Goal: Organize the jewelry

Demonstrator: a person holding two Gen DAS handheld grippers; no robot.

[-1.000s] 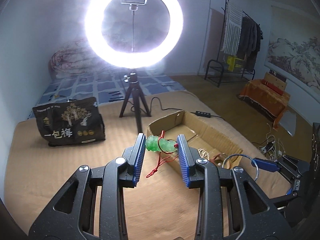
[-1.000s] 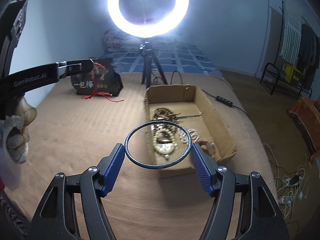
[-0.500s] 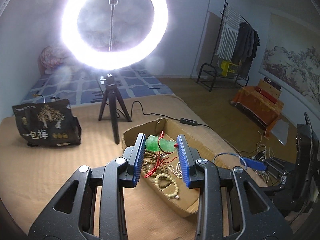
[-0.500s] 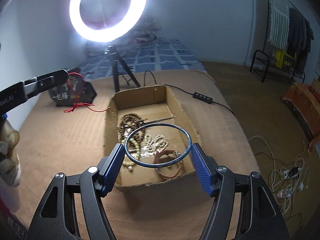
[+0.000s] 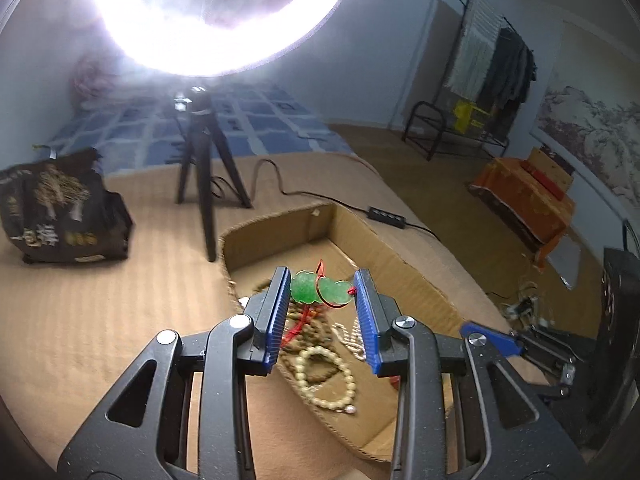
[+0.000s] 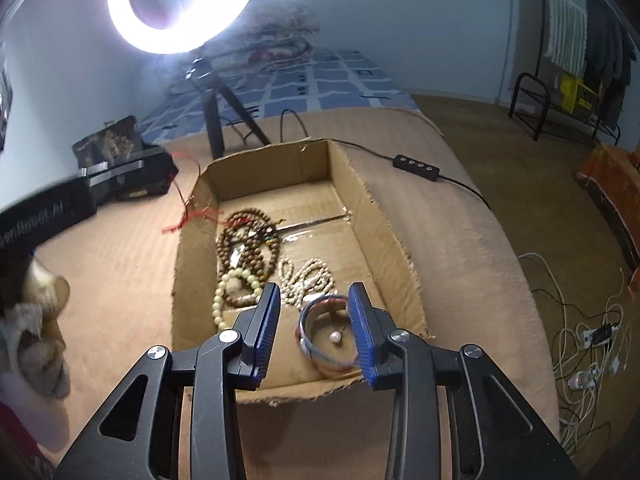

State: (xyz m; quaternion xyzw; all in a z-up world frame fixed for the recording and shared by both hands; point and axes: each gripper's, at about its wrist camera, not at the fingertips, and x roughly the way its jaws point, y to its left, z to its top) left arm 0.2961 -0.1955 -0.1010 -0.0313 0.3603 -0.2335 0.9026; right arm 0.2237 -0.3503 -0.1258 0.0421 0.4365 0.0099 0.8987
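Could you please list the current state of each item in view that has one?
left gripper: shut on green pendant, over the box
right gripper: open, holding nothing
cardboard box: open-topped, holding jewelry
brown bead necklace: coiled in box
bangle: lying flat in box
ring light: switched on

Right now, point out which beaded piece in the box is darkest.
The brown wooden bead strand, coiled along the cardboard box's left wall. The cream bead bracelet and white bead strand beside it are pale.
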